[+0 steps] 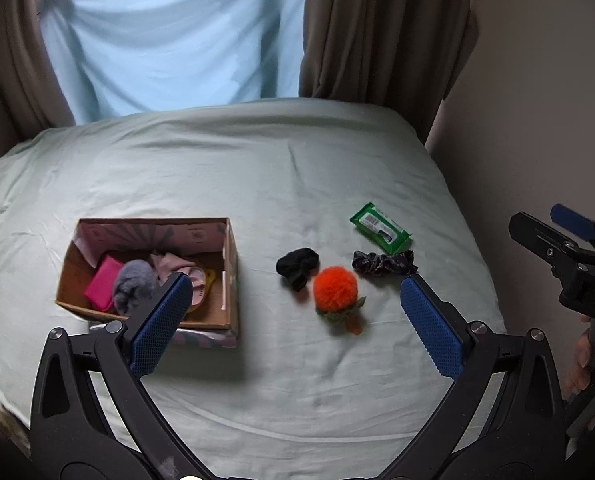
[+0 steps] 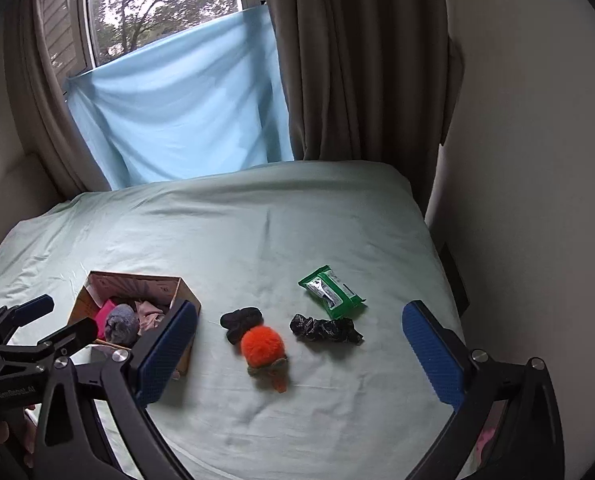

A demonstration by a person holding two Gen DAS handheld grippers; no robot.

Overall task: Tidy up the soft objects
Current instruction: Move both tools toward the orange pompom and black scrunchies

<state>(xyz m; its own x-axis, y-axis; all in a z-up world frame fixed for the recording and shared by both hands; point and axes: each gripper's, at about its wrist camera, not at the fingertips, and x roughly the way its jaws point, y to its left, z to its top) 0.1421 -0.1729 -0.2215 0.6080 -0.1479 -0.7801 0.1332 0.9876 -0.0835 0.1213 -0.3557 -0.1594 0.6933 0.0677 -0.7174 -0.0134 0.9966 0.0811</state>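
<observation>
Both tools, left tool [image 1: 293, 316] and right tool [image 2: 299, 350], hang wide open, empty. Orange pompom [image 1: 334, 289] lies on the bed [image 1: 257, 184] right of the box [image 1: 229, 264].

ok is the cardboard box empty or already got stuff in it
Partly filled. The open-topped cardboard box holds a pink folded cloth, a grey fuzzy item and pale pink fabric, with bare floor still visible.

Left claw [image 1: 293, 312]: jaws spread wide, nothing between the blue pads [image 1: 159, 330], held level and pointing forward. Right claw [image 2: 299, 350]: jaws likewise wide apart, empty, at similar height. Each claw shows at the edge of the other's view, side by side, well apart.
</observation>
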